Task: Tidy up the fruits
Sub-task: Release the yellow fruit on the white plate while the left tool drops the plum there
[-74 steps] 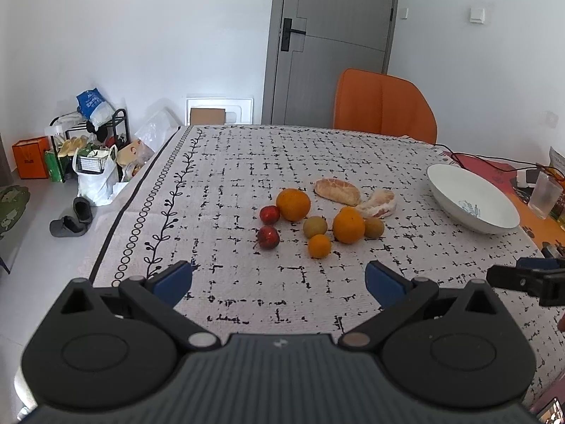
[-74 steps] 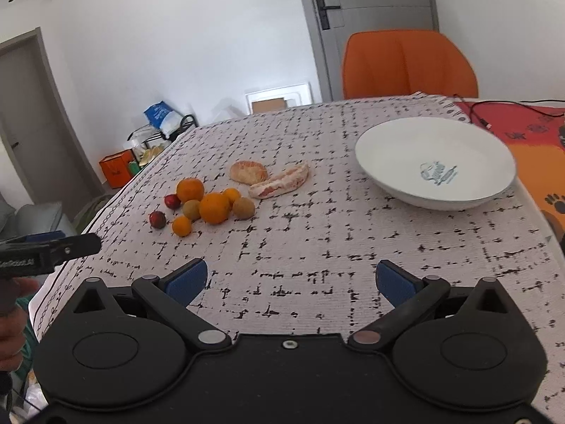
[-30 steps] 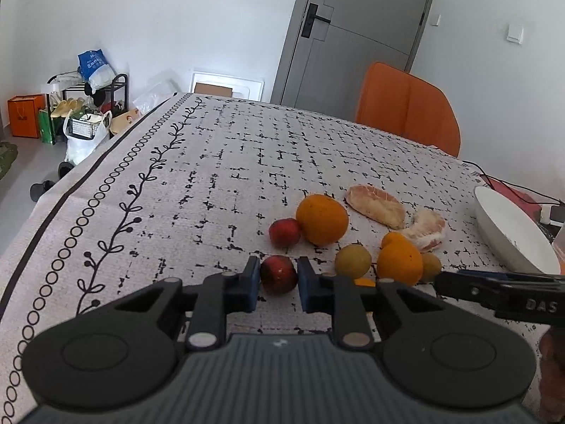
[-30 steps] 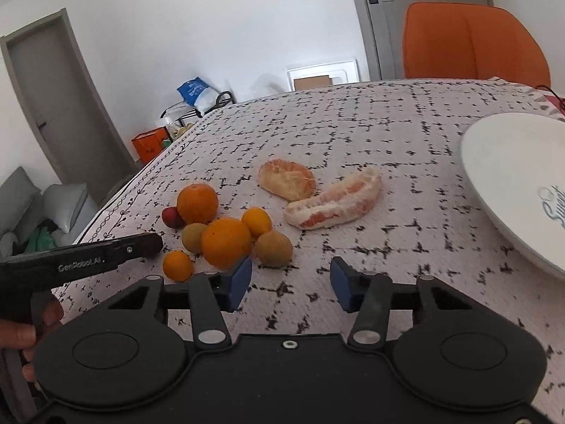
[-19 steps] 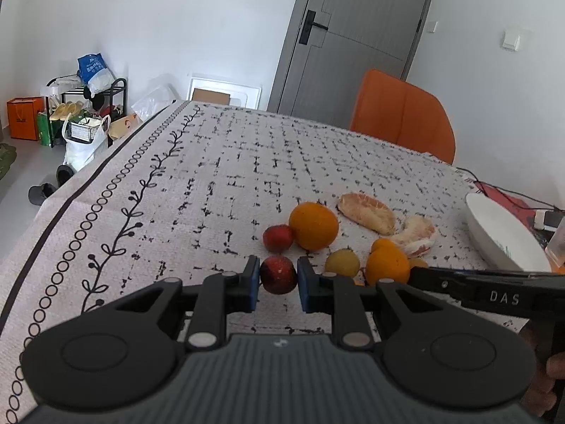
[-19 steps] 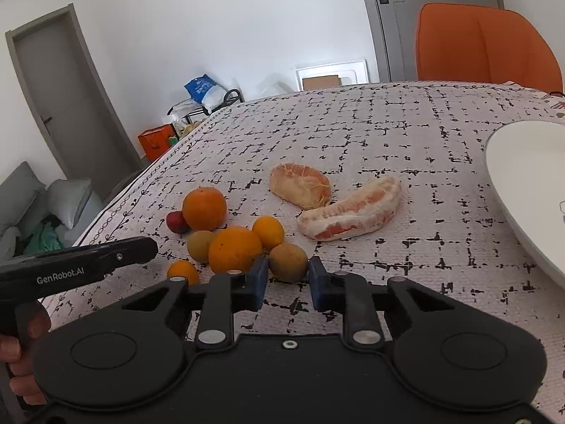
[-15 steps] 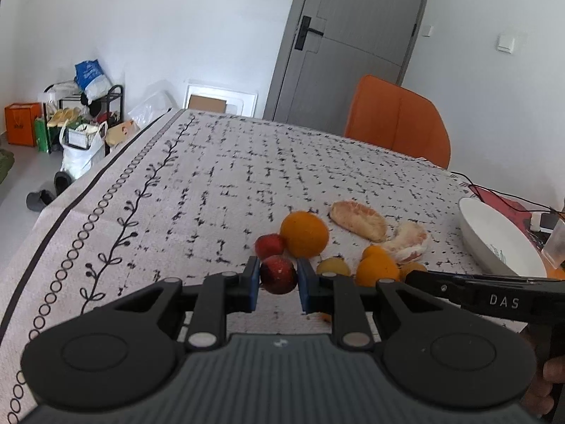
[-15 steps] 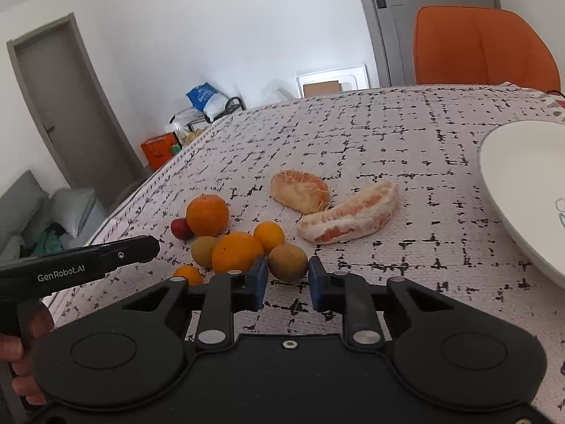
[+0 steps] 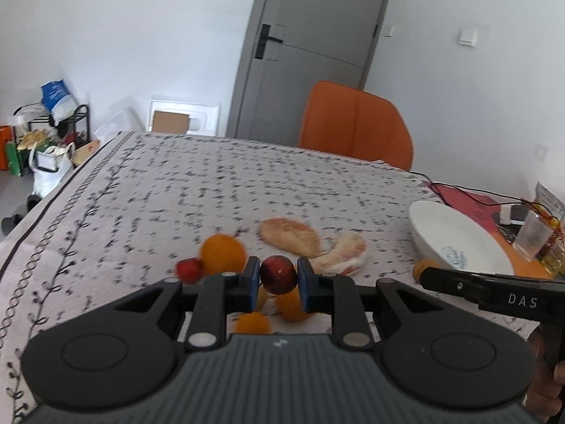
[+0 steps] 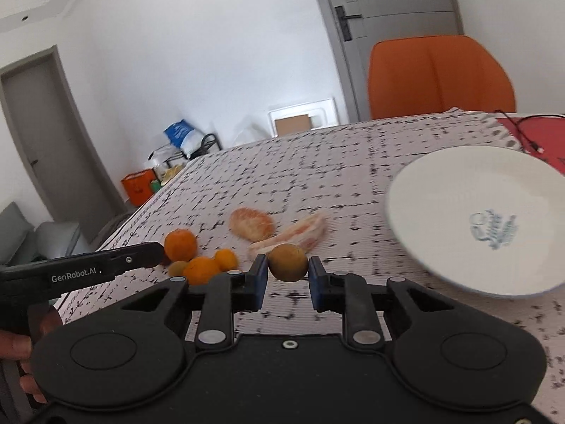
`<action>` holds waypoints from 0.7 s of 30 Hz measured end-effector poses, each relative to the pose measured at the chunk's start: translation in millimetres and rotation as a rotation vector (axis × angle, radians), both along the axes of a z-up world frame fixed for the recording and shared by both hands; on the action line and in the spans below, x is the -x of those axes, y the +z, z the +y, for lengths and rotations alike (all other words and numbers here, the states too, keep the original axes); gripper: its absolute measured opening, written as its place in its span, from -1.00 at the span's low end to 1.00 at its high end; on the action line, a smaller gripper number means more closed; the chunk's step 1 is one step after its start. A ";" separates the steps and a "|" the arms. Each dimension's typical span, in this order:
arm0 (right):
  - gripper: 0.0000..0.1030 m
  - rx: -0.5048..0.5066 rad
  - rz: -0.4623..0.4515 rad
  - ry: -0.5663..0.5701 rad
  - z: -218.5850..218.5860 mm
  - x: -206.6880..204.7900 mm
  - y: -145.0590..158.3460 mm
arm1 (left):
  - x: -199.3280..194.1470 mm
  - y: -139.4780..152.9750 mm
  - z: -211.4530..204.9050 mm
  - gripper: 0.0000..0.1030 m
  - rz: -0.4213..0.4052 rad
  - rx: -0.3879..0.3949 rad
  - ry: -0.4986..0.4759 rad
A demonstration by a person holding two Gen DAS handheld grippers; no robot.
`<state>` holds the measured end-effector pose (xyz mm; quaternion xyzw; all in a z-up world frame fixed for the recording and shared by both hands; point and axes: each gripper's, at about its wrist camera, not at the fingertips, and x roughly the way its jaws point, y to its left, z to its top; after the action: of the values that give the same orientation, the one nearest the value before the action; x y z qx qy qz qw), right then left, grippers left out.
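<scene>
Both fruits up off the cloth now, where half a second ago each sat low among the pile. Left gripper (image 9: pixel 279 275) clenched on the dark red fruit (image 9: pixel 278 275), carried above the remaining oranges (image 9: pixel 223 255) just ahead and below. Right gripper (image 10: pixel 287 263) clenched on the brownish-green fruit (image 10: pixel 287 262), swung toward the white bowl (image 10: pixel 441 190), now ahead and to its right (closer than before). Pomelo pieces (image 10: pixel 251 225) left lying beyond the fingers. Likely meaning: pickup done on both sides, transfer to the bowl under way, release not yet due.
</scene>
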<state>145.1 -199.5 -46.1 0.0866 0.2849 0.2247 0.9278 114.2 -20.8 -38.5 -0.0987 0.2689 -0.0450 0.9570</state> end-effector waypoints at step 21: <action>-0.55 -0.033 -0.025 -0.238 -98.9 6.0 0.0 | -37.4 13.7 -94.2 -0.59 -0.029 -0.033 -0.219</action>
<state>139.0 -298.4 -46.2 0.1324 0.2571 0.1186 0.9499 151.6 -115.1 -24.9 -0.0524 0.2647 -0.1462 0.9517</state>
